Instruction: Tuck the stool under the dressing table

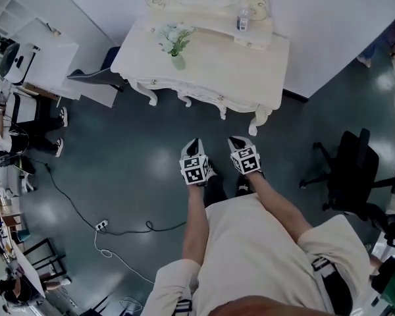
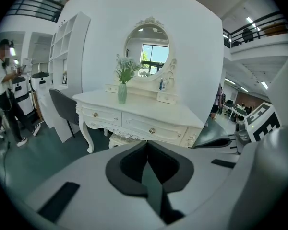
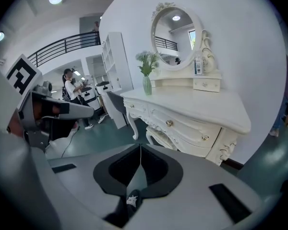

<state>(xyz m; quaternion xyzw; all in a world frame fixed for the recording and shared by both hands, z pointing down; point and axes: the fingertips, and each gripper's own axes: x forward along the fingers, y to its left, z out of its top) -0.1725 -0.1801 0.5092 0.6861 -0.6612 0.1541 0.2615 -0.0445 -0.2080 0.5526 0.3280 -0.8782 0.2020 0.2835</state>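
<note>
The white carved dressing table (image 1: 250,78) with an oval mirror (image 2: 146,51) stands against the wall ahead. Only a little of the white stool (image 2: 119,139) shows, in under the table between its legs; the right gripper view shows the stool (image 3: 159,137) there too. The tabletop hides it in the head view. My left gripper (image 1: 193,144) and right gripper (image 1: 237,141) hover side by side over the floor just short of the table's front. Both are shut with nothing between the jaws, and both are clear of the stool.
A vase of flowers (image 1: 175,46) and a small bottle (image 1: 242,22) stand on the table. A black office chair (image 1: 352,175) is to the right. A power strip with cables (image 1: 102,226) lies on the floor at the left. A grey chair (image 1: 92,75), white shelving (image 1: 49,51) and a person (image 2: 4,97) are further left.
</note>
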